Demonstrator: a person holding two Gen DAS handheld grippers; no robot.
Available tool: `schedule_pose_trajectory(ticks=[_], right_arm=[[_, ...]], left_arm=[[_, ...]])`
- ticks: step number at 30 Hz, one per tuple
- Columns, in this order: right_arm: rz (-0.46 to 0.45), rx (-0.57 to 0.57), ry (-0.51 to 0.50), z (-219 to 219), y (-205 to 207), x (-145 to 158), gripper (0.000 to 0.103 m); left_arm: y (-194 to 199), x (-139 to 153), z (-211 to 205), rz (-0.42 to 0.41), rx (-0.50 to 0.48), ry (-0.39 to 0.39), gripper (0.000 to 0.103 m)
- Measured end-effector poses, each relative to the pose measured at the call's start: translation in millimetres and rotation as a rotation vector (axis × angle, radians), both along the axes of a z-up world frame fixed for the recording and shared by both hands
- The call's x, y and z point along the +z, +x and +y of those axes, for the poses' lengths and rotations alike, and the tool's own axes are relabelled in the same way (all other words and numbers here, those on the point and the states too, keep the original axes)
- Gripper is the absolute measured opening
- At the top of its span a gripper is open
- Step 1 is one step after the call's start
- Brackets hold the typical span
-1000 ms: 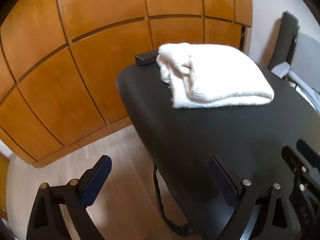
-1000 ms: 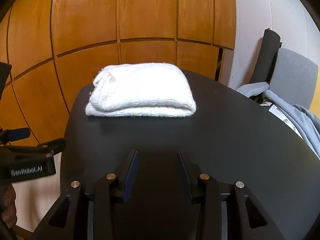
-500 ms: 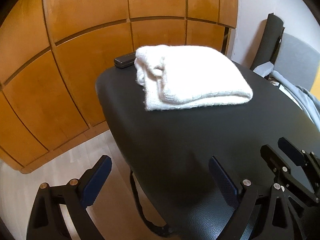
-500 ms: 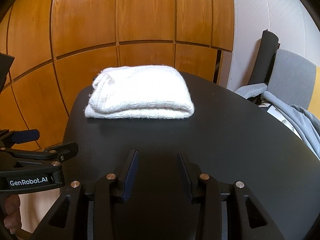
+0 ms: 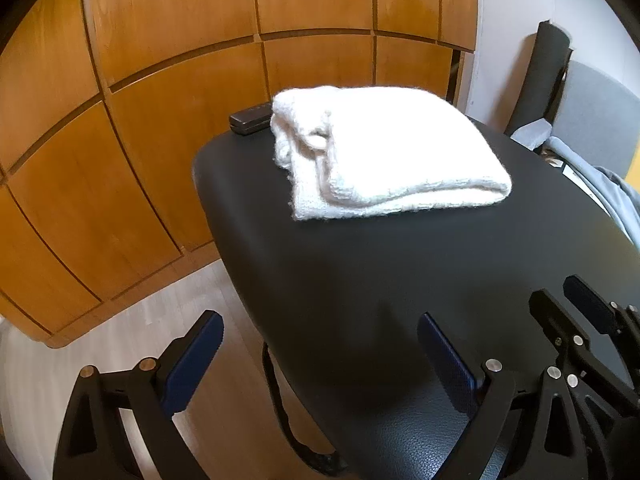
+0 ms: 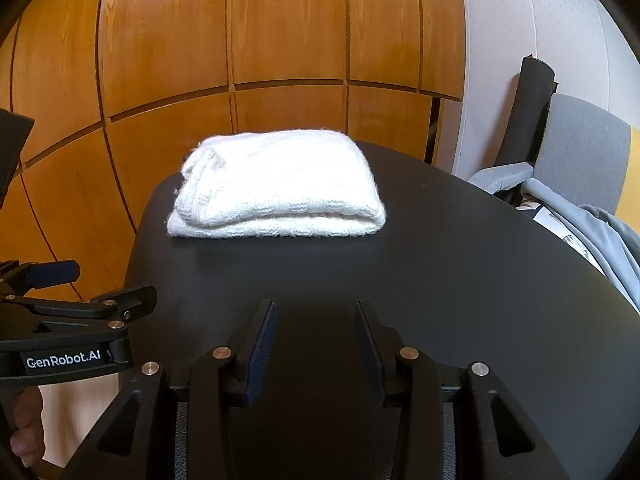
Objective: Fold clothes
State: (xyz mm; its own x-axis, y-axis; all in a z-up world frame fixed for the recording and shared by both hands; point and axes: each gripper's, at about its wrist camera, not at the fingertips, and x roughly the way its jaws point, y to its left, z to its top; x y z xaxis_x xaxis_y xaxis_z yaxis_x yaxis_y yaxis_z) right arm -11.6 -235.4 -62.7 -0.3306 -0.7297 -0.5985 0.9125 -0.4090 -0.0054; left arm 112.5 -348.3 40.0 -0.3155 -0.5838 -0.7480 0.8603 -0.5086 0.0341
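A white knitted garment [image 5: 384, 152] lies folded in a thick stack at the far end of a black padded table [image 5: 400, 288]; it also shows in the right wrist view [image 6: 280, 188]. My left gripper [image 5: 320, 344] is wide open and empty at the table's near left corner, well short of the garment. My right gripper [image 6: 316, 332] is open and empty over the near part of the table [image 6: 440, 280]. The left gripper [image 6: 72, 304] shows at the left edge of the right wrist view, and the right gripper [image 5: 576, 320] at the right edge of the left wrist view.
A small dark flat device [image 5: 250, 119] lies at the table's far edge behind the garment. Wooden wall panels [image 5: 160, 80] stand behind the table. A grey chair [image 6: 580, 152] with grey clothing [image 6: 592, 236] stands at the right. Pale floor [image 5: 120, 340] lies left of the table.
The left gripper has swung right and drawn back a little, so the garment sits more central in its view. The right gripper has barely moved. Both jaws stay open.
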Motion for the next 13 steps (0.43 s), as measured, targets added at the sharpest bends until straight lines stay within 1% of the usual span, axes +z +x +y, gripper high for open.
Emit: schedule_pose_trajectory(ticks=[13], right_arm=[[0.011, 0.002, 0.0, -1.7, 1.9, 0.2, 0.041]], left_arm=[[3.6, 2.6, 0.5, 0.042, -0.004, 0.028, 0.099]])
